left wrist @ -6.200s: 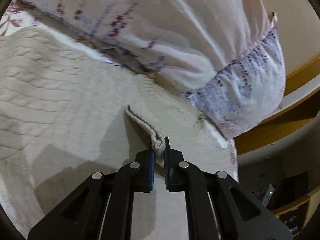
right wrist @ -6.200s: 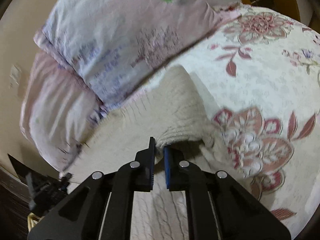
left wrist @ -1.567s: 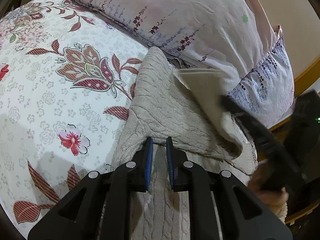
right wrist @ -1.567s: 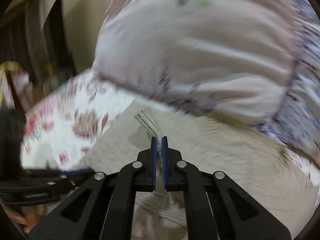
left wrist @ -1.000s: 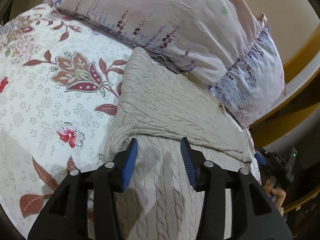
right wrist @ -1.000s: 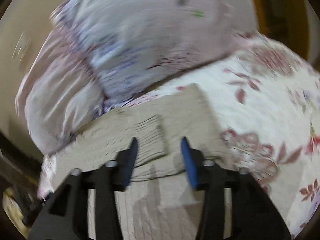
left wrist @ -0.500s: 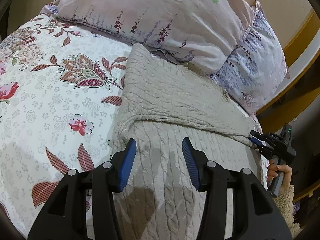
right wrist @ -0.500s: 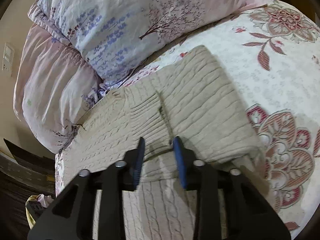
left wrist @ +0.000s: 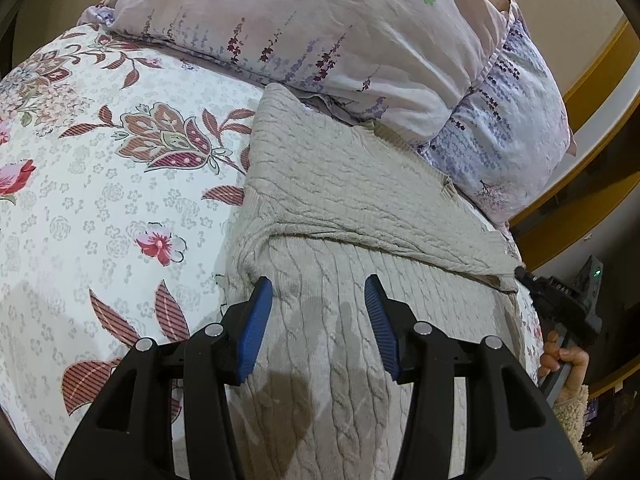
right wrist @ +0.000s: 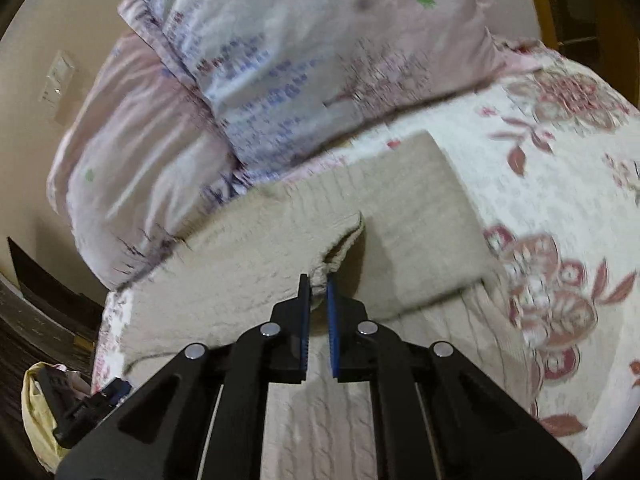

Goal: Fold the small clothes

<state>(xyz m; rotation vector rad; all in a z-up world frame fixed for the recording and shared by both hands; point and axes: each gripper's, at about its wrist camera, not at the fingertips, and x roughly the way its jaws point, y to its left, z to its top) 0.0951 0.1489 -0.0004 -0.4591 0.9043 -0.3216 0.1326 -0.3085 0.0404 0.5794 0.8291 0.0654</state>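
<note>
A beige cable-knit sweater (left wrist: pixel 340 200) lies on the floral bedspread, its far part folded back over the body; it also shows in the right wrist view (right wrist: pixel 420 220). My left gripper (left wrist: pixel 318 308) is open and empty just above the sweater's body, near the fold edge. My right gripper (right wrist: pixel 317 284) is shut on a ribbed edge of the sweater (right wrist: pixel 340 250) and lifts it slightly off the layer below. The right gripper also shows in the left wrist view (left wrist: pixel 560 300) at the sweater's right edge.
Two pale pillows with purple flower print (left wrist: pixel 360 40) lie against the sweater's far edge. The floral bedspread (left wrist: pixel 100 200) spreads to the left. A wooden bed frame (left wrist: pixel 600 100) runs at the right. The bed's edge and dark floor (right wrist: pixel 40 320) lie at the left in the right wrist view.
My right gripper was open over the folded sweater and has shut on its ribbed edge, lifting it. My left gripper stays open and has barely moved.
</note>
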